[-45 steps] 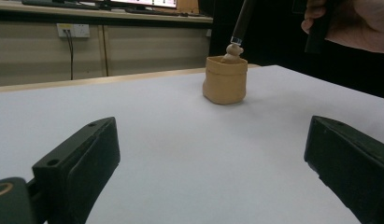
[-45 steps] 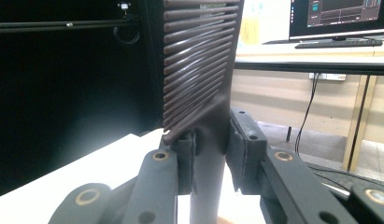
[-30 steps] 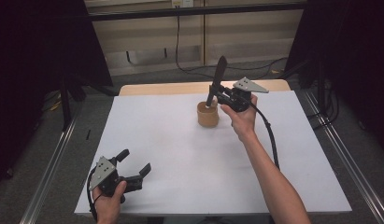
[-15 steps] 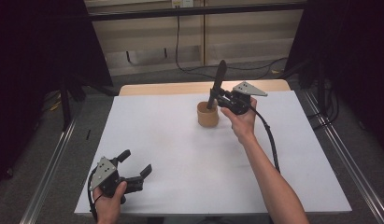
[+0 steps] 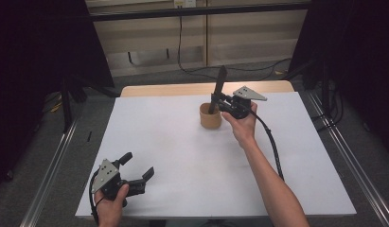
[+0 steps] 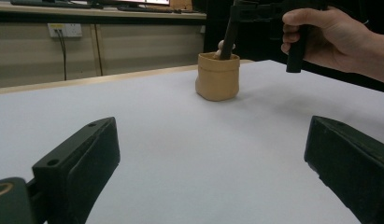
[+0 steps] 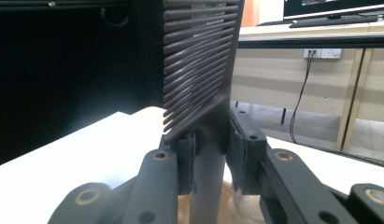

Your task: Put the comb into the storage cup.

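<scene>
Right gripper [image 5: 224,100] clamps comb [image 5: 217,90] upright (teeth up) in cup [image 5: 210,117]; left gripper [image 5: 137,166] open

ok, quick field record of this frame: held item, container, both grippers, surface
held item: dark comb, upright, lower end in the cup
container: tan cup, far centre of the table
right gripper: shut on the comb's handle, fingers pressing both sides, above the cup
left gripper: open, nothing between the fingers, at the near left corner
surface: white table top
</scene>
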{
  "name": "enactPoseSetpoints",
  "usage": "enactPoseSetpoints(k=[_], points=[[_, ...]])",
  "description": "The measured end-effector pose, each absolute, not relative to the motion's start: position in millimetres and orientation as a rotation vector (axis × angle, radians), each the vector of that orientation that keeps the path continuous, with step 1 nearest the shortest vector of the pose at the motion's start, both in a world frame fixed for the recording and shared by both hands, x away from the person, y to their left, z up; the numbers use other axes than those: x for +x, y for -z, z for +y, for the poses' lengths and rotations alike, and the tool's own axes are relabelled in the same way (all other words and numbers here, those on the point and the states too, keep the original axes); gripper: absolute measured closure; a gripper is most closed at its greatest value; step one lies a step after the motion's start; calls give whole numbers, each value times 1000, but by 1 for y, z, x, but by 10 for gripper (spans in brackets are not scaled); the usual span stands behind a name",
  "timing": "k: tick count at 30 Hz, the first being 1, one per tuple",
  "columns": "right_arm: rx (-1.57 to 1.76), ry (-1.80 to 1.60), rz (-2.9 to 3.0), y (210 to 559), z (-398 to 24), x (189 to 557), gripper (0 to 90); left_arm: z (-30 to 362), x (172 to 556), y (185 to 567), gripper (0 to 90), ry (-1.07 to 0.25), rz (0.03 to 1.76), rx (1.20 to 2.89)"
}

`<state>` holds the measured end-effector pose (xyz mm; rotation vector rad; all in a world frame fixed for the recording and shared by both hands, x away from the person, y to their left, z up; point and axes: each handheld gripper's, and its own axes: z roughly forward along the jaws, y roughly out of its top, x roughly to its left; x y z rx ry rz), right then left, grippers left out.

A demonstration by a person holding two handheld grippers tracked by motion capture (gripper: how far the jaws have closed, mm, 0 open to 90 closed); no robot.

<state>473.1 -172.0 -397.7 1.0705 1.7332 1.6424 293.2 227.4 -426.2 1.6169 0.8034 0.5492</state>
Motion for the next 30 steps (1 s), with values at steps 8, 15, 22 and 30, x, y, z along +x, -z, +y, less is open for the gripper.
enactPoseSetpoints(k=[8, 15, 22, 30], points=[[1078, -1638, 1740, 403, -173, 472, 733, 227, 293, 426, 35, -548, 809, 1610], [1079, -1643, 1747, 408, -170, 469, 733, 228, 294, 426, 35, -549, 800, 1621], [1091, -1636, 1746, 413, -171, 467, 733, 229, 294, 427, 35, -554, 807, 1621], [1095, -1617, 1752, 419, -169, 466, 732, 230, 293, 426, 35, -560, 800, 1610]])
